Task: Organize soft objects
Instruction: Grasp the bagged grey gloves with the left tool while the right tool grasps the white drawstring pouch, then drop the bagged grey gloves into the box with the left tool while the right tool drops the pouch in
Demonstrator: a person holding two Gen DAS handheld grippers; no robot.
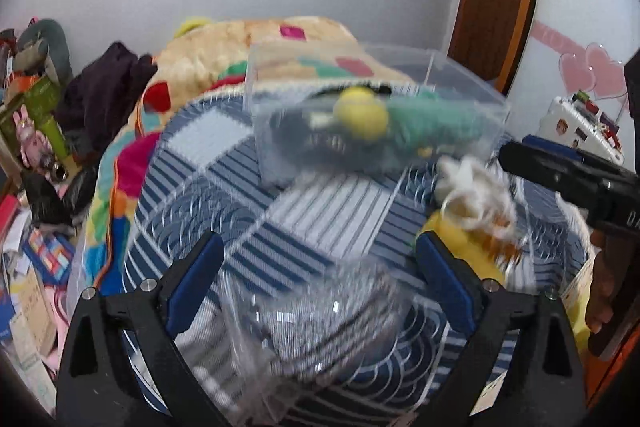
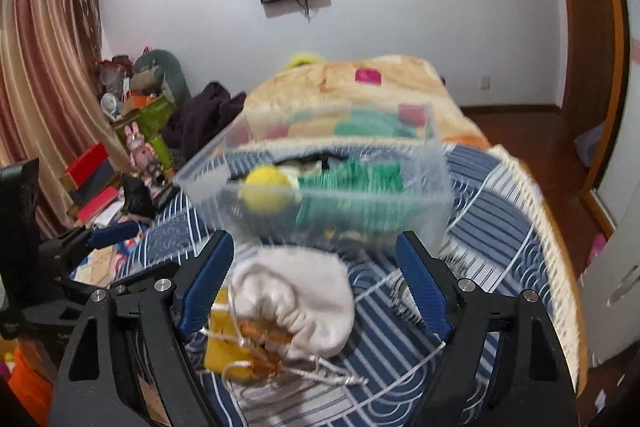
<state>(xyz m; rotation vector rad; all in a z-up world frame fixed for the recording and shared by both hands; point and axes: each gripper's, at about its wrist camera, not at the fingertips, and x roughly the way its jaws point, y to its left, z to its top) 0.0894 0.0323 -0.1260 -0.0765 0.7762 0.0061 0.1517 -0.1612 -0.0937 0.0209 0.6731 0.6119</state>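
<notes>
**Reaching for the drawstring pouch beside the clear bin**

Looking along the left gripper (image 1: 320, 279), its blue-padded fingers (image 1: 196, 283) stand wide apart with nothing clamped. Between them lies a blurred, crinkled transparent plastic thing (image 1: 320, 315) on the blue-and-white striped bedspread (image 1: 332, 203); I cannot tell what it is. Further on sits a clear rectangular plastic storage box (image 1: 472, 107), holding a yellow fuzzy ball (image 1: 362, 113), a green knitted piece (image 1: 436, 125) and something dark at the bottom. To the right, the off-white cloth drawstring pouch (image 1: 472, 187) lies just beside the box, against a yellow soft item (image 1: 456, 243). The right gripper (image 1: 516, 153) comes in above it.

From the right wrist, the right gripper's fingers (image 2: 212, 279) are also spread, empty, with the pouch (image 2: 304, 291) between them on the bedspread (image 2: 492, 211), its gathered neck and loose cords toward the camera. The box (image 2: 436, 183) is just beyond, the ball (image 2: 266, 193) and green knit (image 2: 360, 187) inside.

The pouch looks light, limp and unbreakable; it will likely sag, so pinching the bunched neck seems surest, minding the trailing cords. The box has room left.
</notes>
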